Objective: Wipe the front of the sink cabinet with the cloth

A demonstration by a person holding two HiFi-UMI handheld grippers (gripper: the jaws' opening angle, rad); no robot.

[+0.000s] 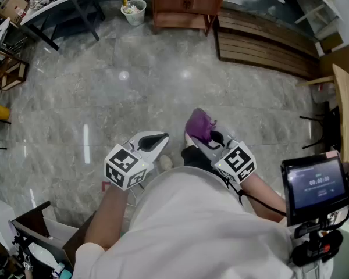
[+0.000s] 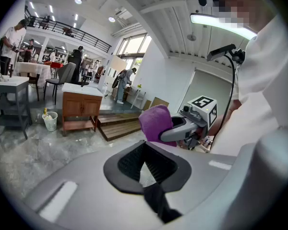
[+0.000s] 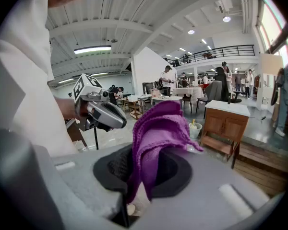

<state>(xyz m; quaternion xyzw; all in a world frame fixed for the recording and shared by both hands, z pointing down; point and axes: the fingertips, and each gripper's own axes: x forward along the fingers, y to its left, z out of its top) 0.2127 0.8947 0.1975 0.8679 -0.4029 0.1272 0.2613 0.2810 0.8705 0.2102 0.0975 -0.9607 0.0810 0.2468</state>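
The sink cabinet [image 1: 186, 4], brown wood with a white top, stands far off across the floor; it also shows in the left gripper view [image 2: 79, 107] and the right gripper view [image 3: 225, 123]. My right gripper [image 1: 206, 137] is held in front of my body, shut on a purple cloth [image 1: 199, 125] that bunches up out of its jaws [image 3: 158, 133]. My left gripper [image 1: 153, 140] hovers beside it, to the left, shut with nothing in it [image 2: 145, 164]. From the left gripper's camera the cloth [image 2: 154, 123] is visible in the other gripper.
A white bin [image 1: 134, 11] stands left of the cabinet, and a low wooden platform [image 1: 262, 45] lies to its right. Tables and chairs [image 1: 35, 10] fill the far left. A wooden tabletop edge [image 1: 346, 109] and a mounted screen [image 1: 314, 182] are at my right. Grey marble floor [image 1: 104, 97] lies between.
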